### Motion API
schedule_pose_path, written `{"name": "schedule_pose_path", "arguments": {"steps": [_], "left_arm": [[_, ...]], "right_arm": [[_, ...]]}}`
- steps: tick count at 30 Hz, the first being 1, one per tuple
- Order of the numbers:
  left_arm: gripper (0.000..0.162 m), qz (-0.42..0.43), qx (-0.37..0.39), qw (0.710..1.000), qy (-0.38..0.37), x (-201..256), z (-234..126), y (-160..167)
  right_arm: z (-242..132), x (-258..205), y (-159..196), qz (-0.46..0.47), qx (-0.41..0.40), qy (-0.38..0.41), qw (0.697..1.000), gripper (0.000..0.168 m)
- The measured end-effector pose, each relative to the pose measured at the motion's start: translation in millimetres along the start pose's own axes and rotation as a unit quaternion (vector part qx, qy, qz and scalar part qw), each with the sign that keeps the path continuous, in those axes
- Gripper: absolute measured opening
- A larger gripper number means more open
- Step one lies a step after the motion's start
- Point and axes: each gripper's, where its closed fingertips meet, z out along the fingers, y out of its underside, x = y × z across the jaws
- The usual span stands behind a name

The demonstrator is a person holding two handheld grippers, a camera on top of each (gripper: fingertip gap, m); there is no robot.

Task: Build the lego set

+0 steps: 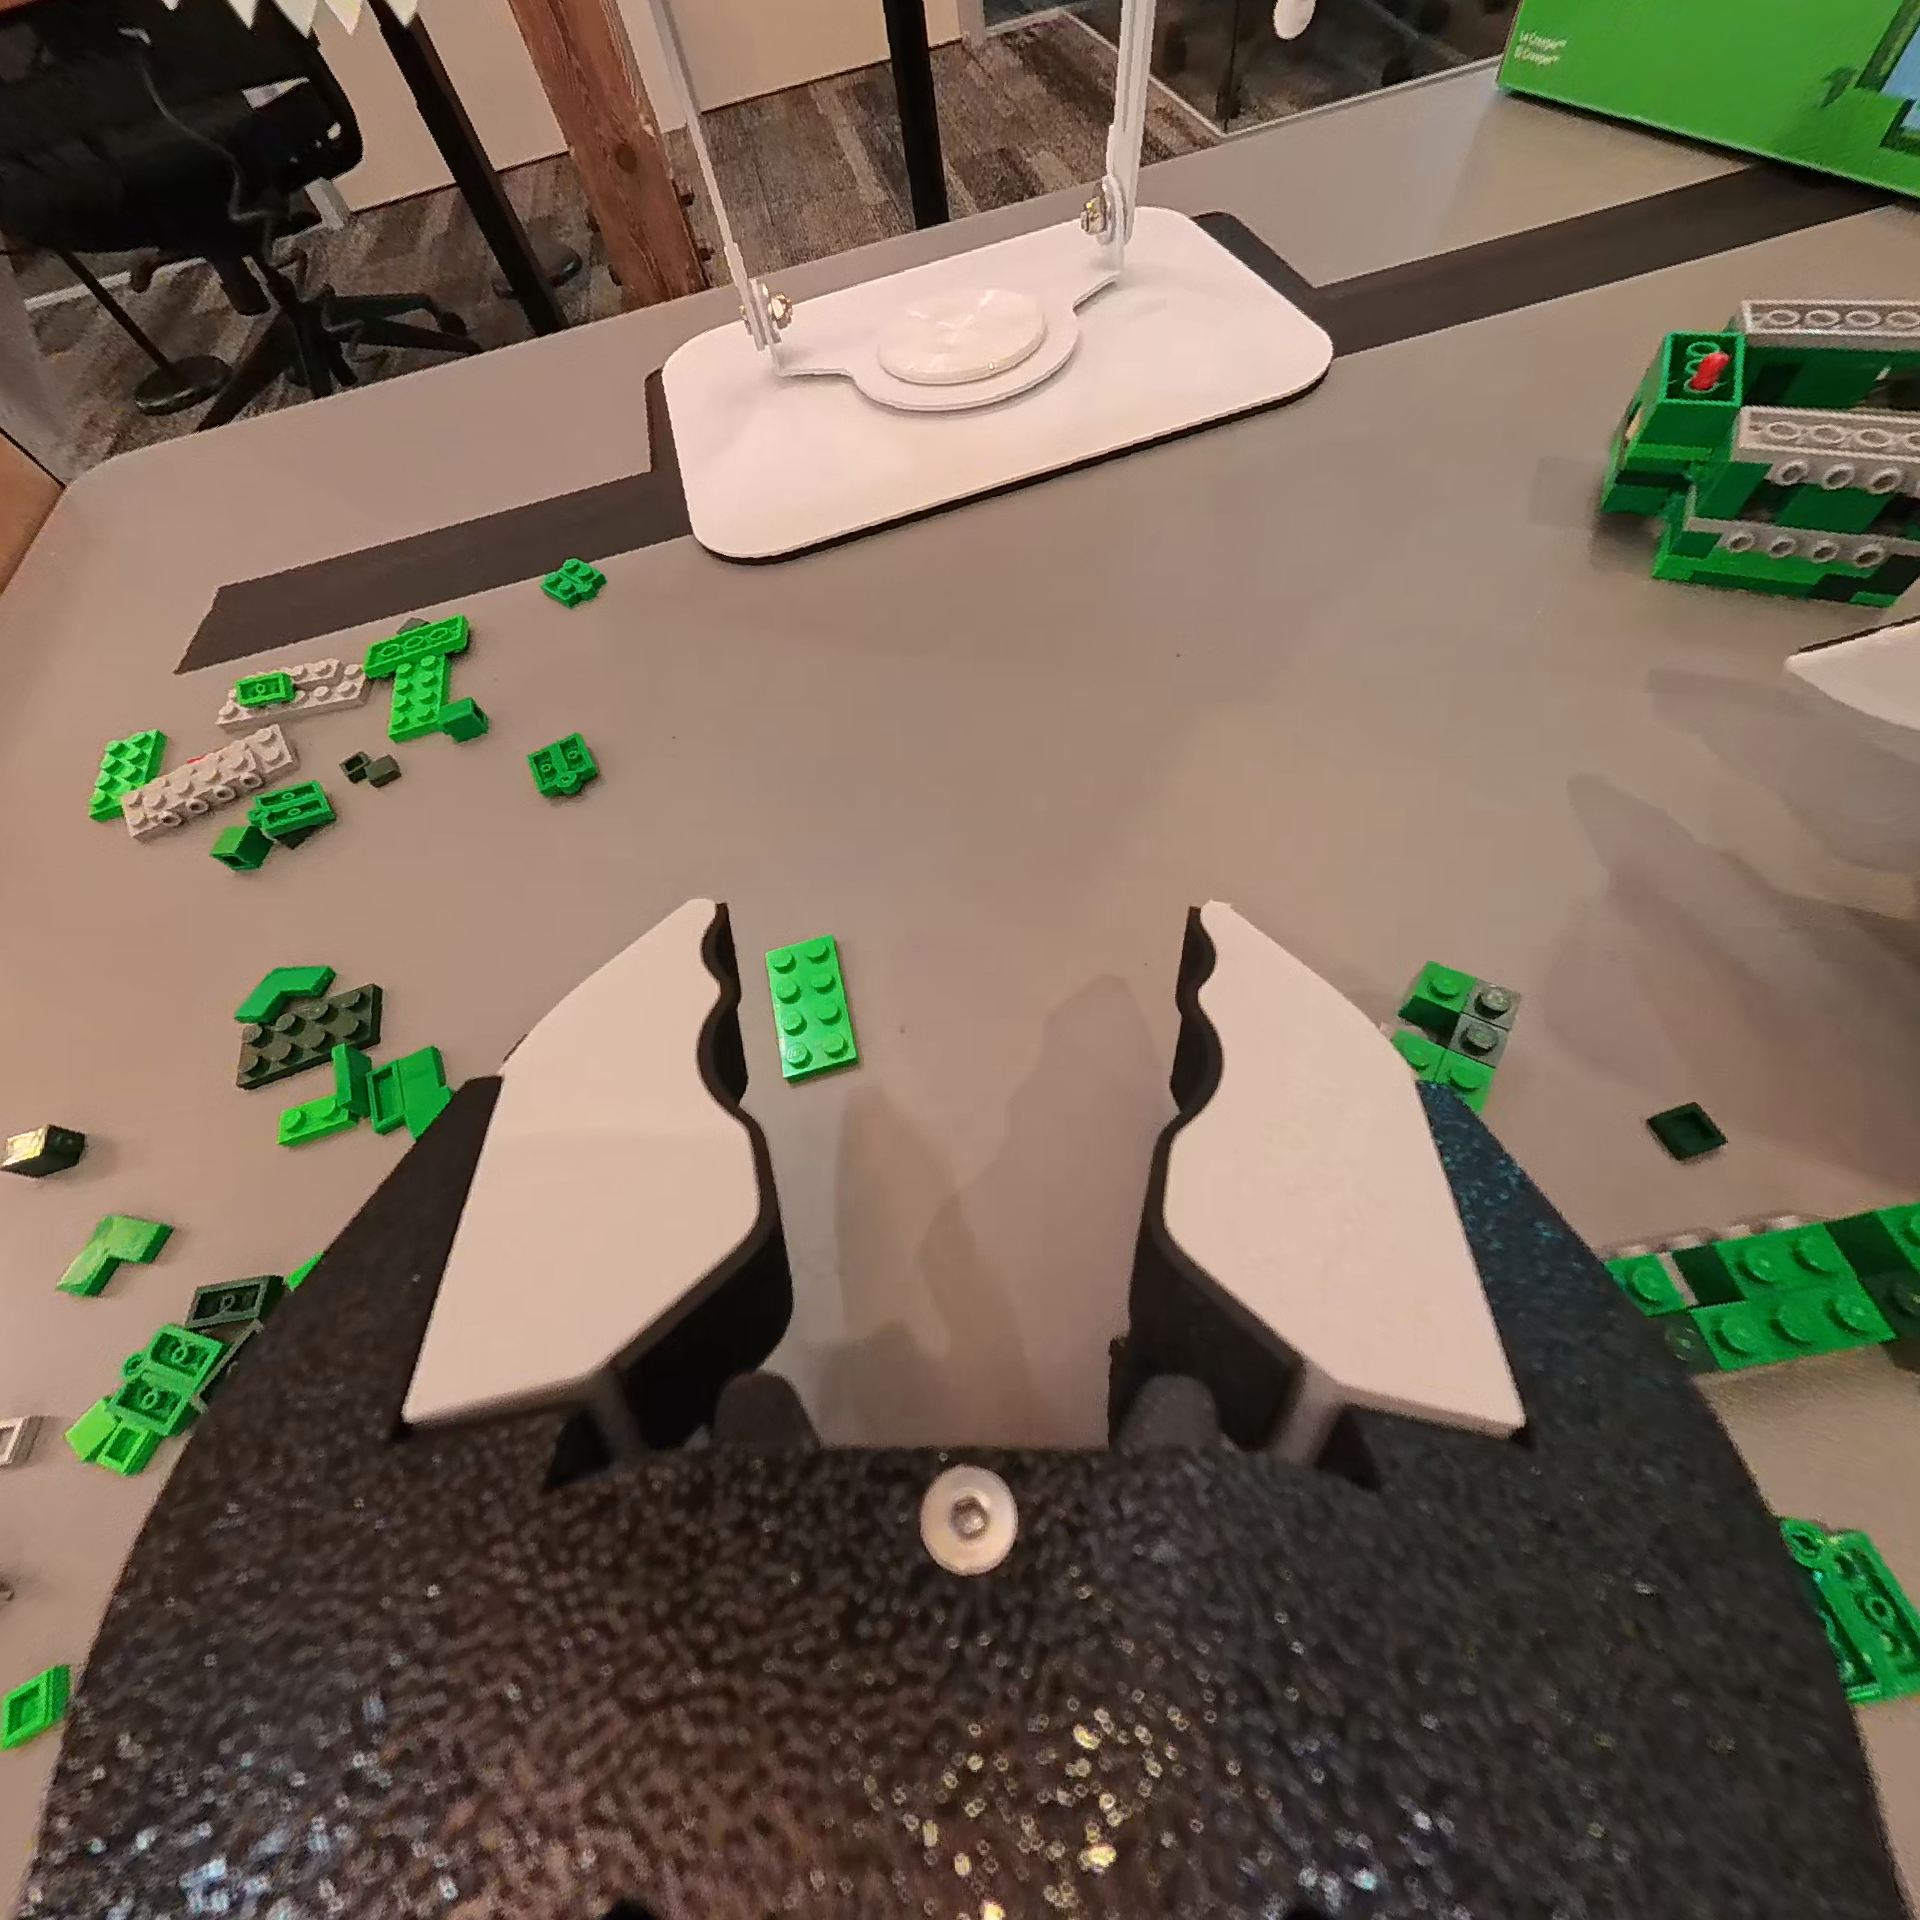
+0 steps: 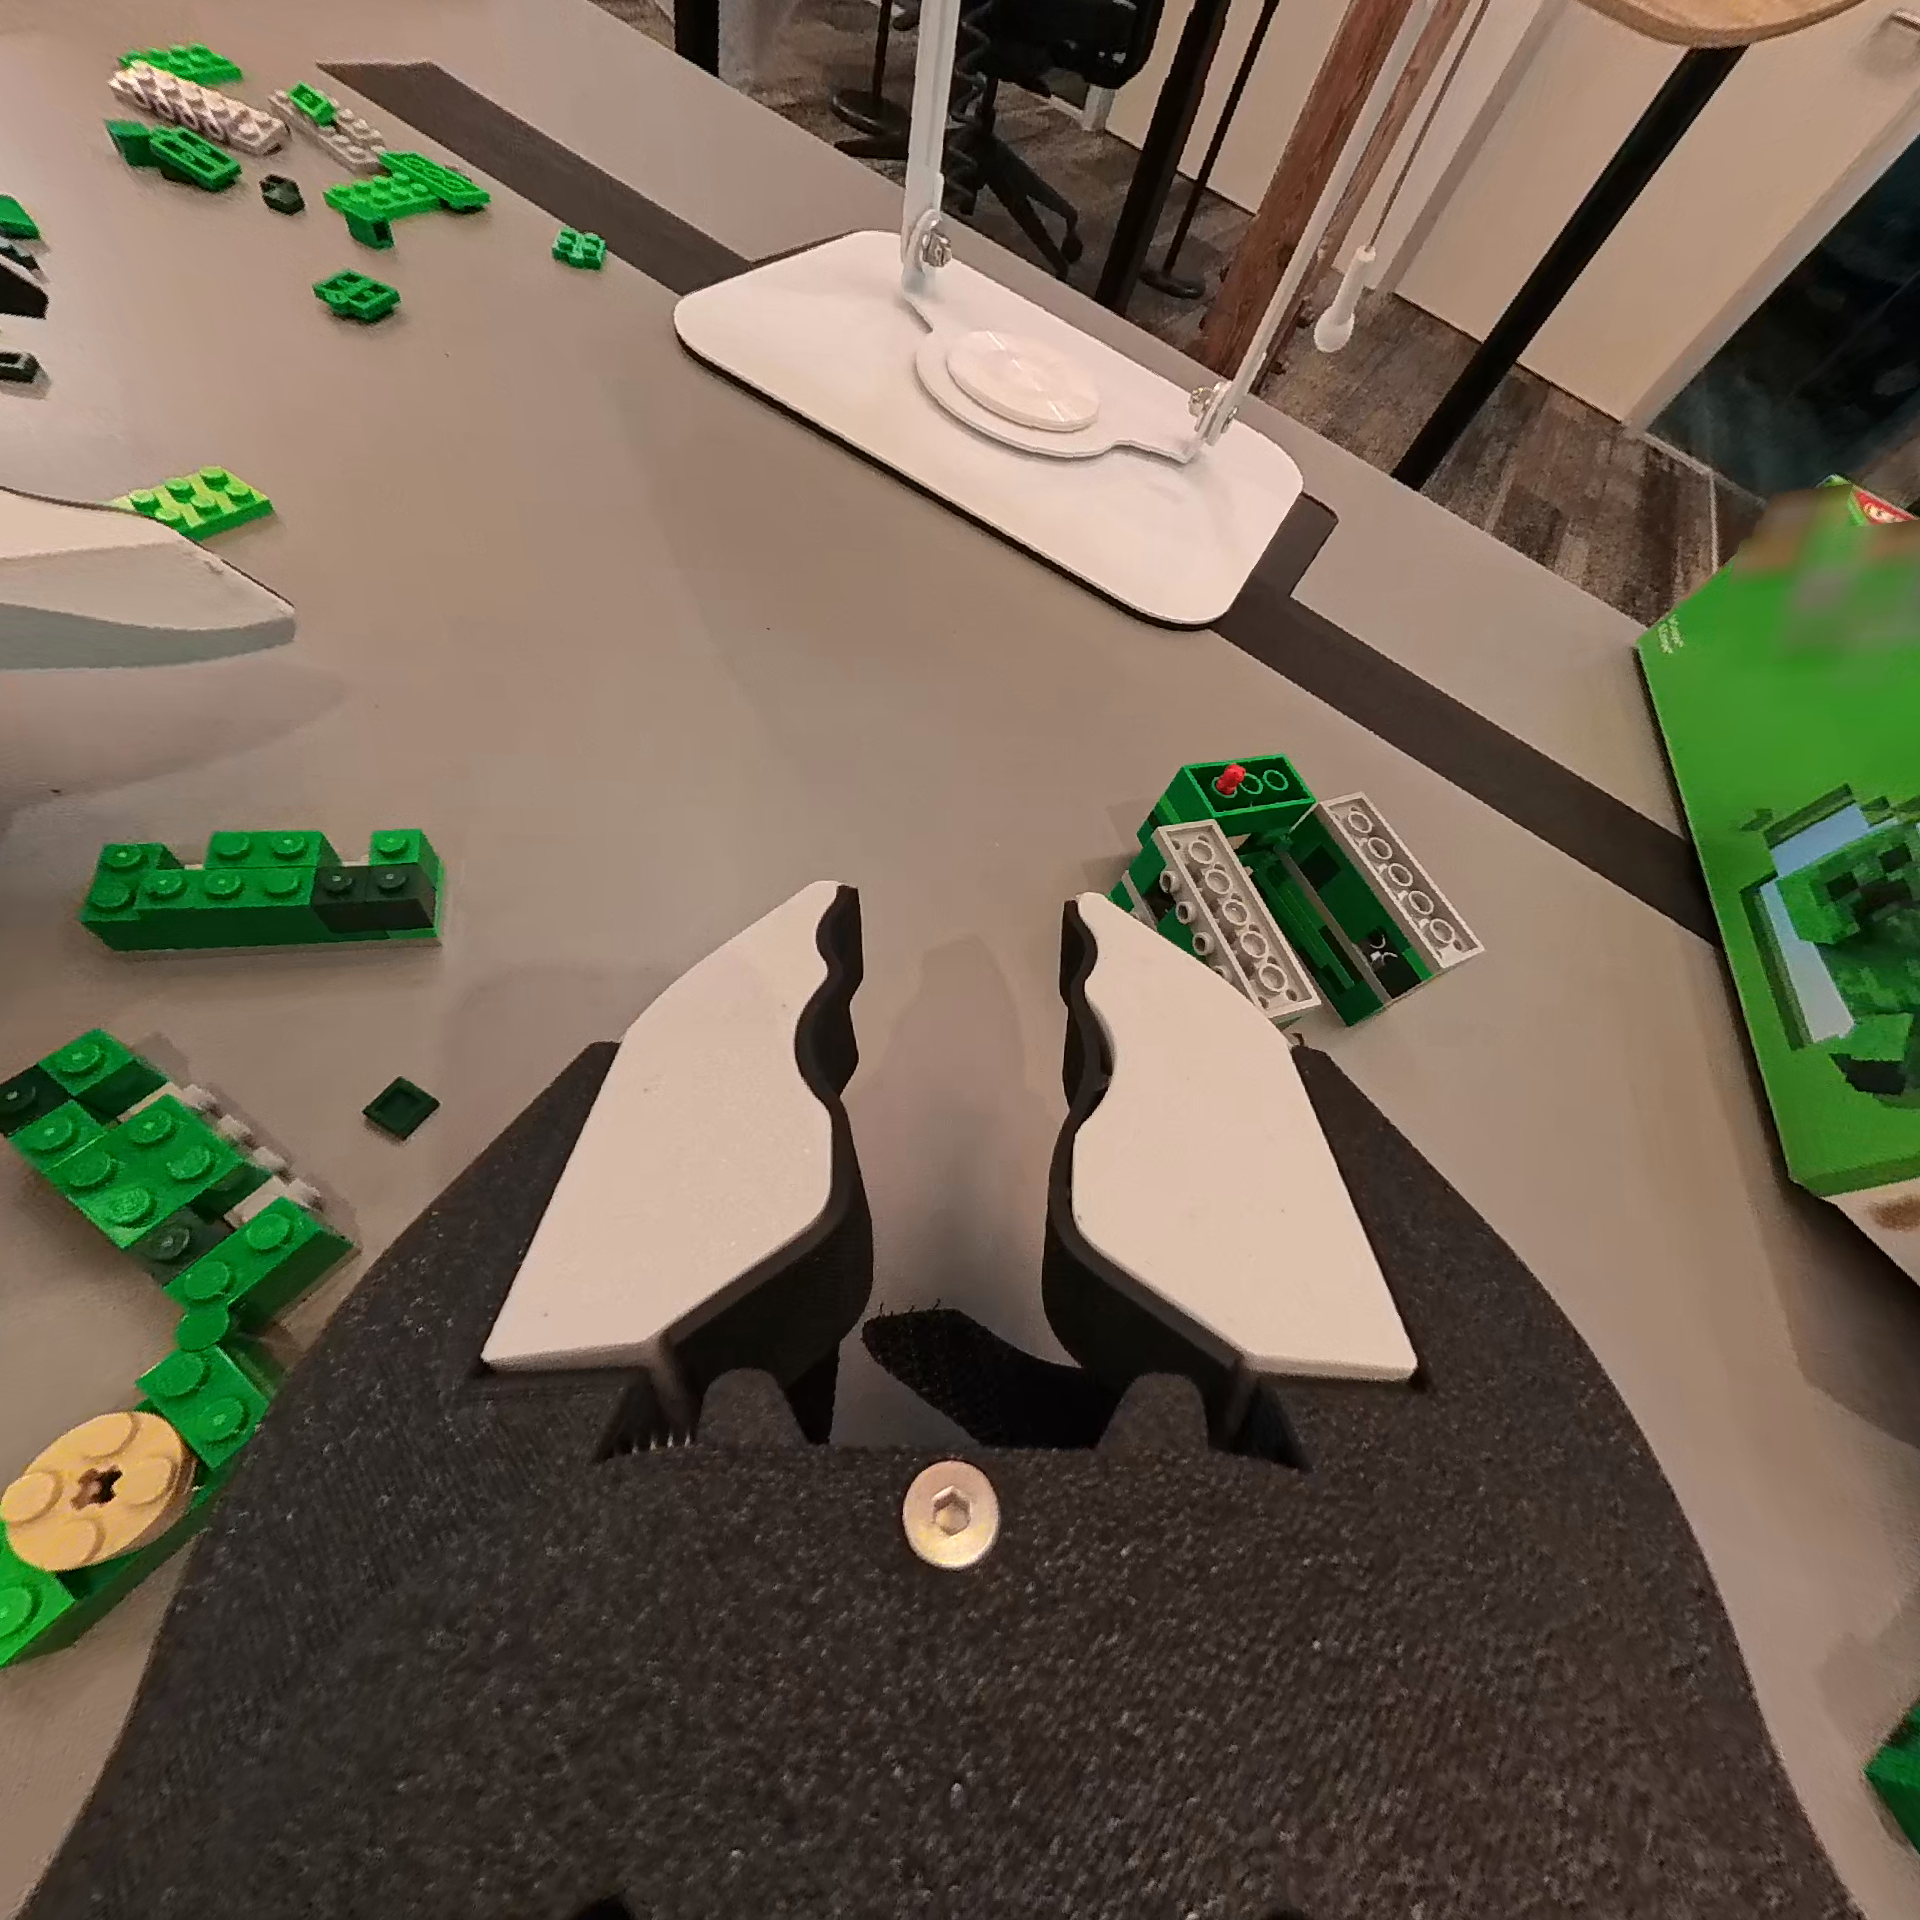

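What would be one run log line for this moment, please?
left gripper: open, empty | green plate: flat on table between its fingers | right gripper: open, empty | built block: ahead-right

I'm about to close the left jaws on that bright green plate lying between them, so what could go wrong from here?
The green 2x4 plate lies flat, close to one of the left gripper's open jaws rather than centred; closing may push it sideways instead of gripping it.

It is thin, so the jaws may slip over it.

Loose pieces sit close beside the other jaw and could be knocked.
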Motion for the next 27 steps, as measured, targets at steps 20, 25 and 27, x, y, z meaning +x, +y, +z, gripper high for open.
{"name": "schedule_pose_path", "arguments": {"steps": [20,25,27], "left_arm": [[0.081,0.005,-0.001,1.0,-0.006,-1.9,1.3,-0.2],[0.079,0.003,0.006,1.0,-0.004,-1.9,0.0,-1.6],[0.076,0.003,0.012,1.0,-0.005,-2.2,-1.1,-3.0]], "right_arm": [[-0.5,-5.5,-0.7,-0.018,0.003,-0.011,1.0,0.034],[-2.3,-7.7,-2.6,-0.017,0.012,-0.022,1.0,0.037],[-3.4,-8.1,-3.6,-0.014,0.018,-0.027,0.999,0.036]]}}
